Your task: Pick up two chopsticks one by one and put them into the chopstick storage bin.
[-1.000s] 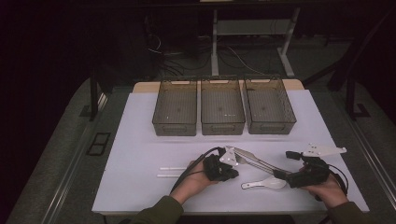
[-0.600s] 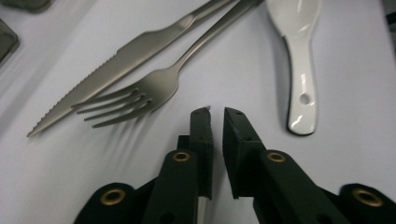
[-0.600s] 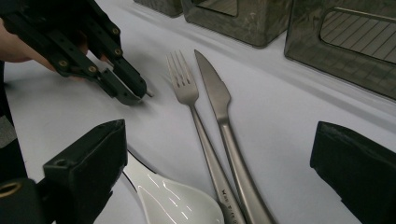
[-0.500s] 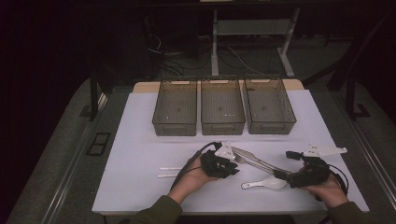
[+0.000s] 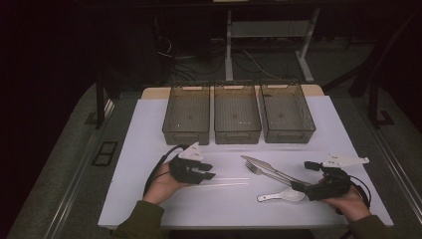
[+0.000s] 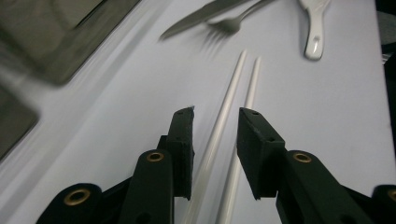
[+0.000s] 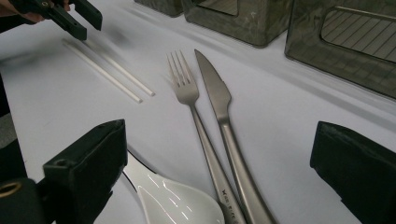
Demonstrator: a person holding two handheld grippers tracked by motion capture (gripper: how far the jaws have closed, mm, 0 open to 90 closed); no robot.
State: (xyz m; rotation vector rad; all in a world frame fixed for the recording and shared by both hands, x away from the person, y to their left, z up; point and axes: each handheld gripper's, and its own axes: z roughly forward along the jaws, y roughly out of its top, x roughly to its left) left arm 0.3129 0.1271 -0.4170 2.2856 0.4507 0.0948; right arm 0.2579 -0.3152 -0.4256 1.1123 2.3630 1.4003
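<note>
The white surface (image 5: 149,129) carries three dark see-through bins (image 5: 237,112) in a row along its far side; all three look empty. In front of them lie a knife (image 5: 271,171) and a fork (image 5: 261,172) side by side, a white spoon (image 5: 281,196) close to the right tool (image 5: 301,185), and a pair of white chopsticks (image 5: 226,181) toward the left.

Change noted: a second ago the left tool (image 5: 208,172) sat near the knife and fork; it now stands at the near end of the chopsticks, and its jaws have just been opening. In the left gripper view the chopsticks (image 6: 233,116) run between the parted jaws, pads clear of them. Judgement: the chopsticks are the next item to be picked up, grasp not yet made.

The right tool rests wide open, with the knife and fork handles lying between its jaws, gripping nothing
</note>
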